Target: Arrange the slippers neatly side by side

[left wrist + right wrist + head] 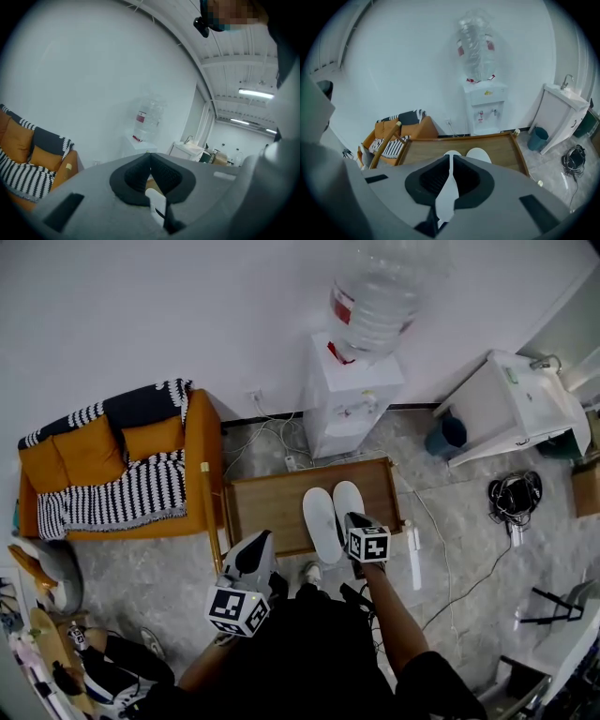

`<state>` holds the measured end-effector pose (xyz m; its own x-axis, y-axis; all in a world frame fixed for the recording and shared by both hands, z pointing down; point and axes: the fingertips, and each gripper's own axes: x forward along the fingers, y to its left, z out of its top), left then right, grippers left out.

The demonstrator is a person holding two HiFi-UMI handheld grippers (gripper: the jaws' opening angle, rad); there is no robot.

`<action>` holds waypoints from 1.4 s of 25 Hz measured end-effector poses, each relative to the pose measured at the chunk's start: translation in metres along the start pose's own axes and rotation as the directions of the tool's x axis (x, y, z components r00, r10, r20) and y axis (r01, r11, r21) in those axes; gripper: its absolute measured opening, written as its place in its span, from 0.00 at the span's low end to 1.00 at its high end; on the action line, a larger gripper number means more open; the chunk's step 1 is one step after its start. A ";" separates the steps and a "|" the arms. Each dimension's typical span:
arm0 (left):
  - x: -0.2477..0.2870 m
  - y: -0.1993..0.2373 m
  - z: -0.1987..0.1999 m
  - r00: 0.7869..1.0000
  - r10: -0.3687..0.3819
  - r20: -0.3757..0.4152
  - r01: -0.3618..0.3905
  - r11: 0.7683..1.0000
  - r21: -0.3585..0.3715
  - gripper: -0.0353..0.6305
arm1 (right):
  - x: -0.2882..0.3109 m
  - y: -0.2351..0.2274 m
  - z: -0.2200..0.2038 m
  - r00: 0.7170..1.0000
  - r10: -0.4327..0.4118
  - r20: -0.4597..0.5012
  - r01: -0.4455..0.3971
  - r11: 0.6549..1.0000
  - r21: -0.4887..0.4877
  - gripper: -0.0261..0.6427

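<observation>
Where the slippers lie: two white rounded slippers point(323, 521) side by side on the wooden counter point(262, 507), just beyond the right gripper point(357, 521) jaws' tips.
Right jaws: drawn together, empty, clear of the pair, which looks finished.
Left gripper point(255, 554): jaws together, empty, idle alongside.
Writing: water bottle's point(375, 292) red label unreadable.

Table point(272, 498): wood, satin brown, faint grain. Slippers point(333, 519) on it: white, smooth, matt, foam-like. Sofa point(89, 460) left of table: orange cloth. Throw point(122, 498) on it: black-white knit. Dispenser point(347, 404) behind table: white plastic, slight gloss. Bottle point(375, 296): clear plastic. Floor point(450, 521) around table: grey mottled stone look, low sheen. Right gripper point(450, 157): matt grey plastic shell, black ribbed pads point(435, 177).
</observation>
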<state>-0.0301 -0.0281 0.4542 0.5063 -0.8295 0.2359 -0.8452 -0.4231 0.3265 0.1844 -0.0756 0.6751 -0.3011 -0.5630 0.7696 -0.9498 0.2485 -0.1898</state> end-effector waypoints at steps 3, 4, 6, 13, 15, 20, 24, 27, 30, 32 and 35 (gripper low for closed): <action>0.002 -0.003 0.004 1.000 -0.011 0.009 0.011 1.000 0.009 0.07 | -0.024 0.006 0.017 0.997 0.006 0.078 -0.007 1.000 0.012 0.08; 0.002 -0.004 0.005 1.000 -0.015 0.011 0.015 1.000 0.012 0.07 | -0.033 0.010 0.024 0.994 0.009 0.111 -0.011 1.000 0.012 0.07; 0.003 -0.006 0.006 1.000 -0.022 0.013 0.022 1.000 0.018 0.07 | -0.054 0.020 0.038 0.983 0.016 0.181 -0.017 1.000 0.005 0.07; 0.003 -0.006 0.009 1.000 -0.027 0.016 0.026 0.999 0.026 0.07 | -0.117 0.063 0.058 0.943 0.067 0.325 -0.053 0.997 -0.051 0.06; 0.003 -0.006 0.008 0.999 -0.029 0.013 0.029 0.999 0.026 0.07 | -0.132 0.072 0.058 0.930 0.073 0.360 -0.057 0.997 -0.054 0.06; 0.001 -0.006 0.004 0.999 -0.032 0.006 0.032 0.999 0.023 0.07 | -0.155 0.079 0.056 0.908 0.051 0.416 -0.041 0.999 -0.033 0.06; 0.002 -0.007 0.003 0.999 -0.034 0.006 0.034 0.999 0.021 0.07 | -0.160 0.082 0.060 0.897 0.049 0.439 -0.034 0.999 -0.041 0.06; 0.003 -0.007 0.001 0.999 -0.033 0.002 0.033 0.999 0.019 0.07 | -0.162 0.083 0.061 0.893 0.062 0.446 -0.049 0.998 -0.041 0.06; 0.003 -0.006 0.001 0.999 -0.032 0.002 0.032 0.999 0.018 0.07 | -0.162 0.082 0.061 0.892 0.063 0.447 -0.052 0.998 -0.038 0.06; 0.002 -0.006 0.001 0.999 -0.032 0.003 0.032 0.999 0.018 0.07 | -0.162 0.083 0.060 0.892 0.063 0.447 -0.053 0.998 -0.036 0.06; 0.000 -0.006 0.000 1.000 -0.029 0.002 0.029 0.999 0.019 0.07 | -0.163 0.084 0.059 0.892 0.068 0.447 -0.059 0.998 -0.033 0.06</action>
<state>-0.0246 -0.0257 0.4522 0.5306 -0.8174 0.2241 -0.8330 -0.4540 0.3162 0.1490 -0.0099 0.4978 -0.3706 -0.8378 0.4009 -0.9270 0.3072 -0.2150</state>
